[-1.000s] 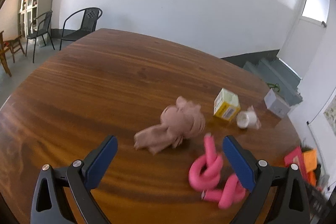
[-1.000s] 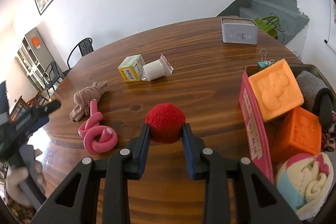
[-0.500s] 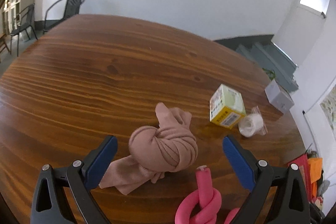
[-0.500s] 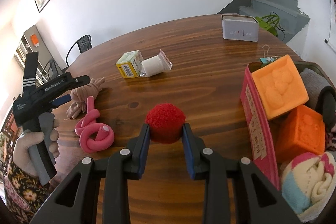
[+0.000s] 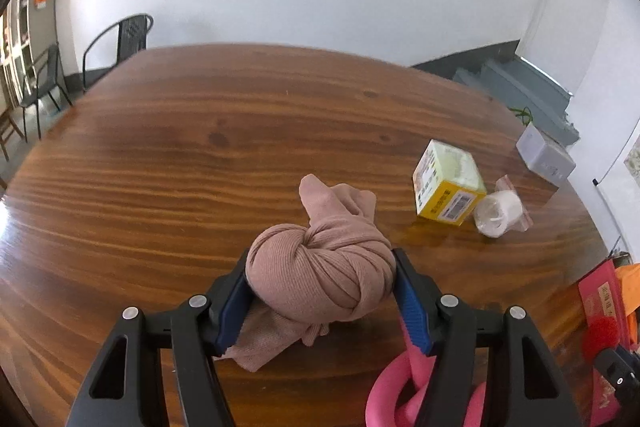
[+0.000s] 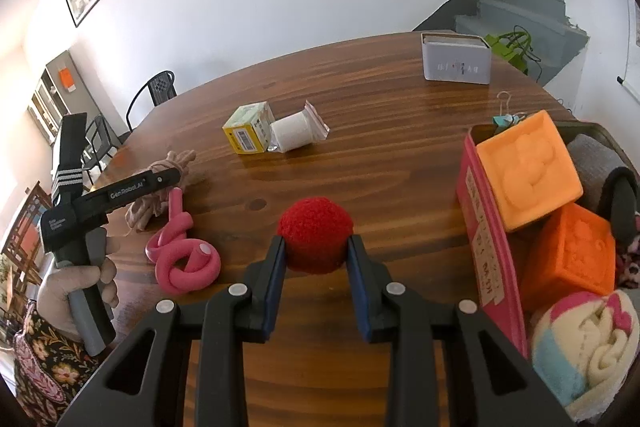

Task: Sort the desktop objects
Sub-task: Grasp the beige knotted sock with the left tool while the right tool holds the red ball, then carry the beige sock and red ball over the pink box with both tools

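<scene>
My left gripper (image 5: pixel 320 269) is shut on a knotted tan cloth (image 5: pixel 320 267) that rests on the wooden table (image 5: pixel 180 155). The same cloth shows in the right wrist view (image 6: pixel 176 167), partly hidden by the left gripper (image 6: pixel 168 179). A knotted pink foam tube (image 6: pixel 180 259) lies just beside it and shows at the bottom of the left wrist view (image 5: pixel 396 391). My right gripper (image 6: pixel 316 251) is shut on a red pom-pom ball (image 6: pixel 315 235) above the table, left of the basket (image 6: pixel 592 131).
A yellow box (image 6: pixel 248 133) and a white roll in a clear bag (image 6: pixel 294 133) lie mid-table. A grey tin (image 6: pixel 456 57) stands at the back. The basket holds a pink book (image 6: pixel 488 251), orange blocks (image 6: pixel 528 167) and a plush ball (image 6: pixel 584 347). A binder clip (image 6: pixel 506 117) lies behind it.
My left gripper moved forward over the tan cloth and closed its jaws on it. My right gripper kept hold of the red ball and barely moved.
</scene>
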